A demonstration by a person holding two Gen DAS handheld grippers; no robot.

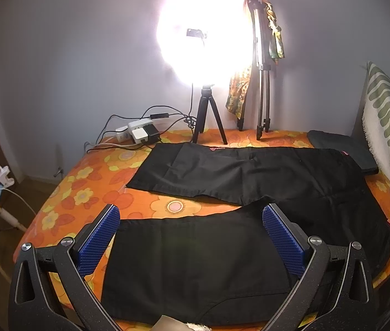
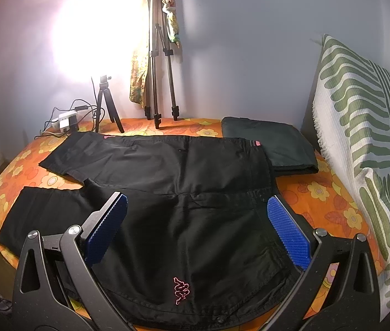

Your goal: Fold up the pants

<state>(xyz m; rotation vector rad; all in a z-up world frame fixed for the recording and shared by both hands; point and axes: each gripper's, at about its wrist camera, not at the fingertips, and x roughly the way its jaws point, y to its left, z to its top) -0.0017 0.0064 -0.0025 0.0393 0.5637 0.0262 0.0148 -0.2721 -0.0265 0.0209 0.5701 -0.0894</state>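
**Black pants spread flat, both grippers poised over the near leg**

Going left to right along the bed: the leg hems of the black pants (image 1: 222, 171) lie toward the left end of the orange flowered bedspread (image 1: 90, 182), and the waistband sits at the right end, close to the green-and-white striped pillow (image 2: 360, 127). So the long axis of the garment runs left to right across both views, crosswise to the way the grippers point. The two legs are splayed in a narrow V, with a wedge of bedspread showing between them on the left.

The left gripper (image 1: 192, 223) hangs with its jaws spread wide over the near leg, toward the hem end, gripping nothing. The right gripper (image 2: 197, 220) is likewise wide apart and empty, over the seat and hip area, where a pink outlined logo (image 2: 181, 289) shows on the cloth. Whether either touches the fabric cannot be told.

By my reading, no fold is made yet. The near leg lies directly beneath both grippers, the far leg beyond it toward the wall, so laying one leg onto the other looks the likely first fold; the left gripper is nearer the hems, the right nearer the waist.

A second dark folded garment (image 2: 272, 143) rests past the waistband, and two tripods (image 1: 208, 115) stand at the far edge.
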